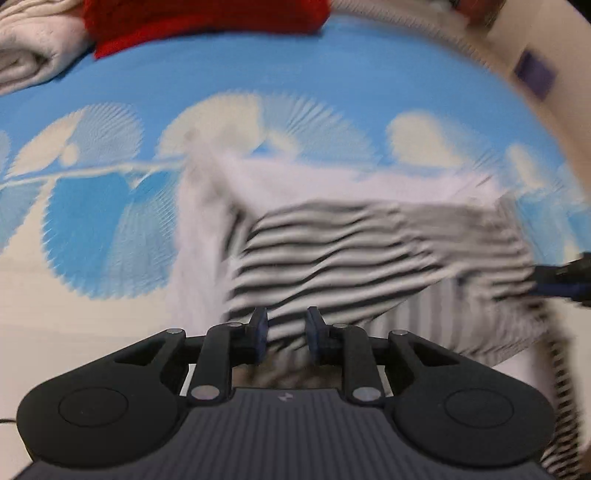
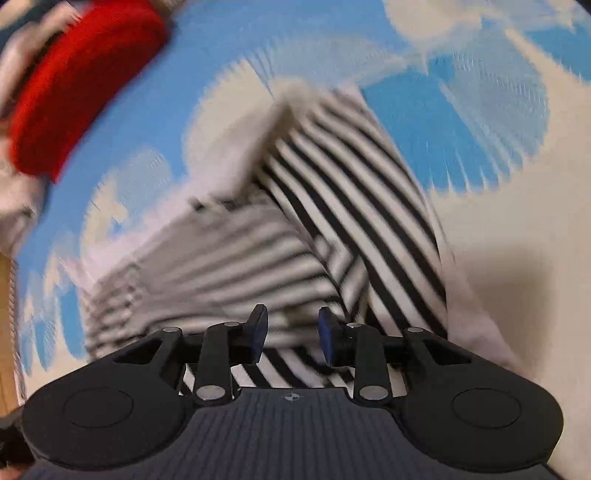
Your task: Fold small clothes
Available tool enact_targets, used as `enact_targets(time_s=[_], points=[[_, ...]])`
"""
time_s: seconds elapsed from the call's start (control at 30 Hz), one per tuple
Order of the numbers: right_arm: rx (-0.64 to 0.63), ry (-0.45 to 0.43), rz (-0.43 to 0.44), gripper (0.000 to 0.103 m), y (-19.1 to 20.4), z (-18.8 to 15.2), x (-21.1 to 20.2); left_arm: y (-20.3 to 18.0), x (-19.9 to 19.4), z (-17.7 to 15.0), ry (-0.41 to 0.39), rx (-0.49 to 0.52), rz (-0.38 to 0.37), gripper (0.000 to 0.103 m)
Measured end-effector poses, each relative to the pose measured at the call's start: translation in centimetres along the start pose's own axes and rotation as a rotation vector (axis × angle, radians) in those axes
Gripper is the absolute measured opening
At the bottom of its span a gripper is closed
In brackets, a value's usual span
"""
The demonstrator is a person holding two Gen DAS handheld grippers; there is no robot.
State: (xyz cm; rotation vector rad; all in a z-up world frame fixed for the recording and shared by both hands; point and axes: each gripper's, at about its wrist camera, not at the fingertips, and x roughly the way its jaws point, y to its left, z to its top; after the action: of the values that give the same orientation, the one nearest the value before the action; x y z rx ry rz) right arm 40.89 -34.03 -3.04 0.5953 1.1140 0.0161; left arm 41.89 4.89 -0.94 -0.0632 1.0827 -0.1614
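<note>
We work over a blue and cream patterned cloth (image 1: 332, 74) covering the surface, with a red garment (image 1: 199, 22) and a cream one (image 1: 29, 48) at its far edge. The striped garment (image 1: 332, 251) lies part-folded on it. The left hand-held gripper (image 1: 283, 334) and the right hand-held gripper (image 2: 291, 338) hang partly open just above it; through the blur, neither seems to pinch fabric.

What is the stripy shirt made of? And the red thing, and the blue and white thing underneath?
The stripy shirt looks like soft, thin knit cloth, maybe cotton: it folds and ripples easily. The red thing looks like thick, fuzzy fabric, perhaps fleece or wool, with a matte, plump surface. The blue and white cover seems to be a printed woven or knitted textile; blur hides its texture.
</note>
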Motion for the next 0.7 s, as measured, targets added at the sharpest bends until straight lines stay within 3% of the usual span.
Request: enact_targets(time_s=[0.13,0.17,0.23,0.3,0.37,0.43,0.53,0.57,0.63,0.7], points=[[-0.02,-0.004,0.13,0.034,0.8,0.5,-0.2,-2.2,-0.3,-0.4,-0.019,-0.018,-0.153,0.025],[-0.022,0.026,0.163,0.036,1.0,0.3,0.4,-2.8,0.3,-0.7,0.007,-0.015,-0.167,0.027],[-0.032,0.124,0.186,0.042,1.5,0.0,2.1,-3.5,2.0,-1.5,0.114,0.01,-0.107,0.035],[-0.055,0.226,0.1,0.047,1.4,-0.7,4.1,-3.6,4.0,-2.5,0.227,0.044,-0.002,0.034],[-0.041,0.226,0.02,0.046,0.6,-0.8,4.7,-3.1,3.7,-2.3,0.226,0.024,-0.018,0.033],[-0.015,0.209,0.033,0.045,0.2,-0.2,4.1,-2.4,2.0,-1.4,0.165,-0.01,-0.041,0.033],[-0.057,0.096,0.003,0.046,0.4,1.0,2.0,-0.9,0.4,-0.3,0.09,-0.067,-0.055,0.033],[-0.088,0.069,-0.037,0.046,0.4,1.3,1.6,-0.3,0.9,-0.3,0.097,-0.09,-0.042,0.033],[-0.129,0.072,-0.102,0.046,-0.1,1.2,1.5,0.3,3.0,-1.4,0.204,-0.089,0.045,0.03],[-0.14,0.114,-0.114,0.045,-1.0,0.7,2.2,-0.2,3.5,-2.0,0.213,-0.036,0.07,0.03]])
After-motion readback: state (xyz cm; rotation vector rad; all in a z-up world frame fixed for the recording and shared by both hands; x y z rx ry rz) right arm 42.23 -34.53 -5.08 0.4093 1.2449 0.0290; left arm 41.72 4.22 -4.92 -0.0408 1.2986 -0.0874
